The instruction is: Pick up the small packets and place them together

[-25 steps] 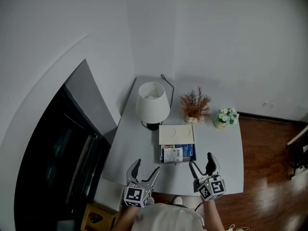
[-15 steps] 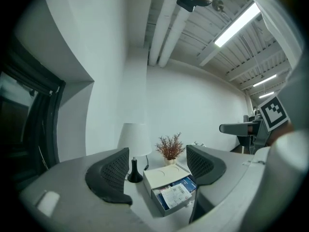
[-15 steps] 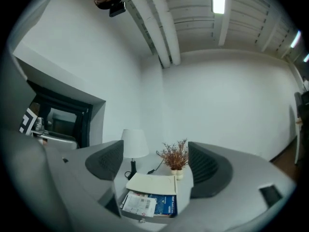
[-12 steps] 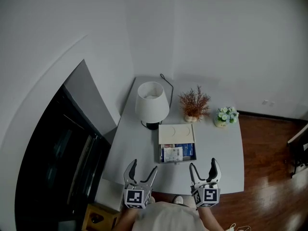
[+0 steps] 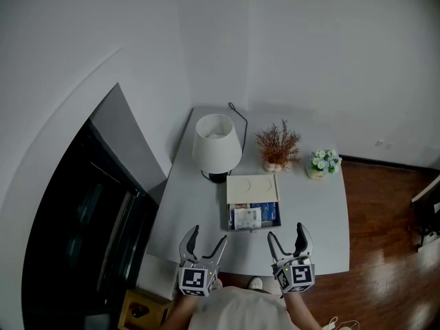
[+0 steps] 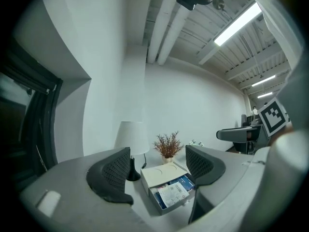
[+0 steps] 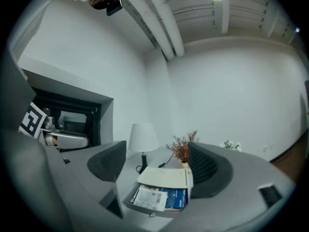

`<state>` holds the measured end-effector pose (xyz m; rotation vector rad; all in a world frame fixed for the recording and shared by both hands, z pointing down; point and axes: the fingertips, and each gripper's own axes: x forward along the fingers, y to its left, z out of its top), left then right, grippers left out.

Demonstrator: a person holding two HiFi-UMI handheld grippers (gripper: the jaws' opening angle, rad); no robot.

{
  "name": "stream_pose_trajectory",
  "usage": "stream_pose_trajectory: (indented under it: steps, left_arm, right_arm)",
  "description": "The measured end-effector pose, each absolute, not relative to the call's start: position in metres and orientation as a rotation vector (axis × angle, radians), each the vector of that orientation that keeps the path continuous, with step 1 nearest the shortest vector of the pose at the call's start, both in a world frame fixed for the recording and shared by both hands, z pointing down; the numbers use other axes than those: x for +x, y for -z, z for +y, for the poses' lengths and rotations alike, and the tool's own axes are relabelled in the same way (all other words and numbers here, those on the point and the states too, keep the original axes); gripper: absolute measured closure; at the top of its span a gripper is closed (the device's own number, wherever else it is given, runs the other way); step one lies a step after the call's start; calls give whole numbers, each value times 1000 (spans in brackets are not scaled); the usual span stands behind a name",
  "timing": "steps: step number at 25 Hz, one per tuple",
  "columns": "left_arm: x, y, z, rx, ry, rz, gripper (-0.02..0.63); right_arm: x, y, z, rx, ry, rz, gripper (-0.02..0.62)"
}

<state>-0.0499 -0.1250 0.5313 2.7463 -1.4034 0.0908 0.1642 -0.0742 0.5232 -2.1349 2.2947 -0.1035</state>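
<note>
Right gripper (image 5: 285, 232) fingers (image 7: 107, 162) just slightly narrower, wide apart, empty.

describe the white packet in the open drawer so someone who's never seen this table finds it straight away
On the grey table, just in front of the white-shaded lamp, sits a flat white box with its drawer pulled open toward the person. The white packet lies in the drawer's left half; its pale barcode-printed face sets it apart from the dark blue packet beside it.
</note>
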Motion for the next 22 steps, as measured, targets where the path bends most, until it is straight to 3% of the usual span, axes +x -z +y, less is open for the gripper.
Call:
stream_pose_trajectory:
  steps: [5,11,14,22]
  left_arm:
    - [-45,-535,-125,2748,-100,-1360,253]
    - [-47,-538,-124,2748,-114,-1332,259]
    - [-50,-537,-124,2731,-100,-1331,259]
    - [-50,-547,-126,2685,-126,-1344,259]
  right_arm:
    - [155,-568,-98,-1949,363,2549,202]
    - [145,-627,-154,-1716,415,3048,204]
    - [134,-665,-183,-1560,470,3312,288]
    - [96,-763,-201,-1006,536,4010,288]
